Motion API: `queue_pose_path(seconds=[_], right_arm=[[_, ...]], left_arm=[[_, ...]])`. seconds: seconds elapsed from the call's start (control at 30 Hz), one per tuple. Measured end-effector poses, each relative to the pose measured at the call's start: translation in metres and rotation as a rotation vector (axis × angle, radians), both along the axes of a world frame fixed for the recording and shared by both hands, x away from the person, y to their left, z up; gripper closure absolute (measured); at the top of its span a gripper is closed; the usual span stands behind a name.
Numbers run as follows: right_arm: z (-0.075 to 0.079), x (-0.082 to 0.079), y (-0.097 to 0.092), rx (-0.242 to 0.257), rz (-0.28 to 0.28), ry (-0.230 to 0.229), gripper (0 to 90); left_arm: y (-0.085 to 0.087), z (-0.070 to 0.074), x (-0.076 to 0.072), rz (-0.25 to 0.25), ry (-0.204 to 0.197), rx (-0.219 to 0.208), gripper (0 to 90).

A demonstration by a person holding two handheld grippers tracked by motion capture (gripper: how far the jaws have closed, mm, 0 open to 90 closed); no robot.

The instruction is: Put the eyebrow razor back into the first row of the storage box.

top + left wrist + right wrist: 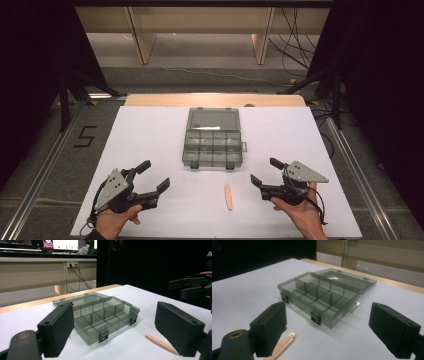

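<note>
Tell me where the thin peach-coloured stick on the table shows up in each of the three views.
High view: the stick lies low in the middle, between the two grippers, in front of the open box.
Left gripper view: lower right, partly behind the right-hand jaw.
Right gripper view: bottom left, beside the left-hand jaw.
Shared landmark: the box, beyond the stick in every view.

A smoky grey see-through box (212, 139) sits on the white tabletop (150, 135); the small stick (228, 196) is pale peach; both tongs (155, 176) (263, 172) are black.
</note>
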State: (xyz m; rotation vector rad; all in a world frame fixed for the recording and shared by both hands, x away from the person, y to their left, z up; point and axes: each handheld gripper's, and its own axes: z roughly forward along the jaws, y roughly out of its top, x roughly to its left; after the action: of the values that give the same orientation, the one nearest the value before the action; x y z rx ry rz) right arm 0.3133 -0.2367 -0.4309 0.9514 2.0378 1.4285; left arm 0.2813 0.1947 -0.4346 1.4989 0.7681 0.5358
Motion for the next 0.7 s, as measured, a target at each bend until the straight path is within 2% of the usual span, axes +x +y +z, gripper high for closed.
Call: queue_pose_path(seconds=[0.03,0.3,0.47,0.57,0.67,0.7], right_arm=[[0.0,-0.0001,0.0001,-0.002,0.001,0.004,15.9],[-0.0001,0.0,0.0006,-0.016,0.009,0.018,15.9],[-0.001,0.0003,0.0023,-0.018,0.002,0.008,16.0],[-0.0012,0.0001,0.0023,-0.035,0.009,0.027,16.0],[-0.0025,0.0015,0.0046,-0.035,0.021,0.016,16.1],[-0.0023,0.0005,0.0055,-0.033,0.025,0.037,16.2]], left_arm=[[0.0004,0.0005,-0.0007,0.007,0.007,0.011,15.9],[0.0005,-0.0001,0.0005,0.001,0.001,0.001,15.9],[0.0006,-0.0002,0.0007,0.001,0.001,0.0,15.9],[0.0006,-0.0002,0.0006,0.0,0.0,0.001,15.9],[0.0009,0.0003,-0.0002,0.006,0.006,0.011,15.9],[0.0009,0.0003,-0.0001,0.007,0.006,0.011,15.9]])
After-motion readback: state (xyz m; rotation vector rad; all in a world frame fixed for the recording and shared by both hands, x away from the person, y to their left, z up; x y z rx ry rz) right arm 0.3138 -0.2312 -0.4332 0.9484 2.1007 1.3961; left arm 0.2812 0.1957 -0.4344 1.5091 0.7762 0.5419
